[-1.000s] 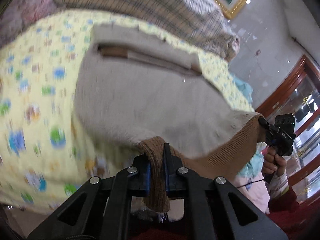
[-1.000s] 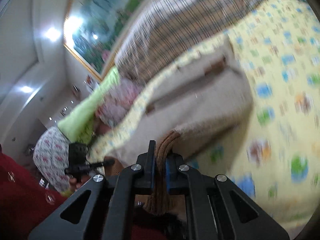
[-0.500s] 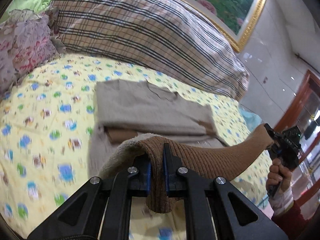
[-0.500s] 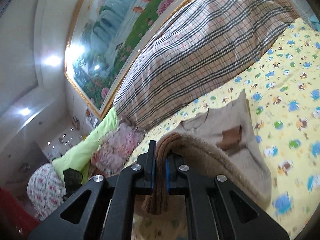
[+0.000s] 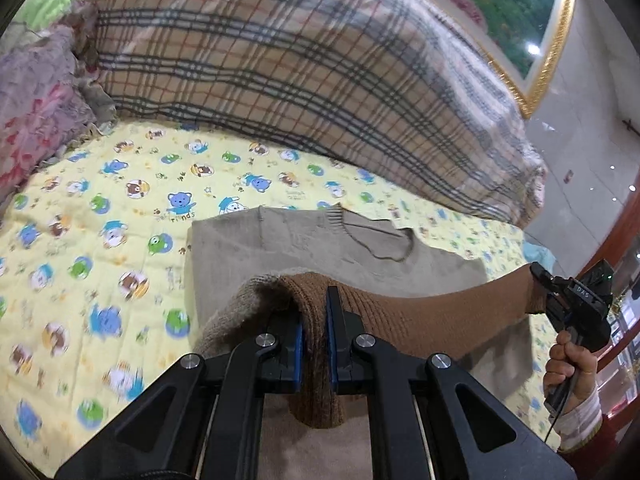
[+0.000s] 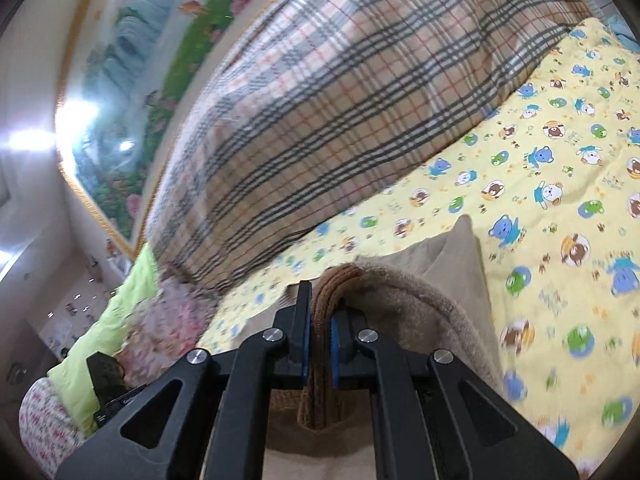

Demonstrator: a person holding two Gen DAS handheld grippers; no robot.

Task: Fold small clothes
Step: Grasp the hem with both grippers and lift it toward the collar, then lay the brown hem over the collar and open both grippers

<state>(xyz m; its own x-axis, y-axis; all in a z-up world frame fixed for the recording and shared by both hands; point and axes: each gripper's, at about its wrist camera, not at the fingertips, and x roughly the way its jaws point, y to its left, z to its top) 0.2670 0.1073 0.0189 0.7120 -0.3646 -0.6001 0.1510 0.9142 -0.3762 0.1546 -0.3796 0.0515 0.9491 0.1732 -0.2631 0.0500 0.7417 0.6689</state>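
Sweater [image 5: 332, 248] hem lifted by both grippers above a bed.

Left gripper [image 5: 314, 332]: jaws narrow, clamped on the brown ribbed hem [image 5: 420, 316] of the sweater. Right gripper [image 6: 319, 334]: jaws narrow, clamped on the same brown hem at its other end; in the left wrist view it appears at the right edge, held by a hand [image 5: 570, 364]. The hem is stretched between the two grippers, raised over the beige body of the sweater. The neckline end lies flat on the yellow bear-print sheet [image 5: 120, 208]. A plaid pillow [image 5: 300, 80] lies beyond the sweater, and a framed painting [image 6: 132, 92] hangs on the wall behind.
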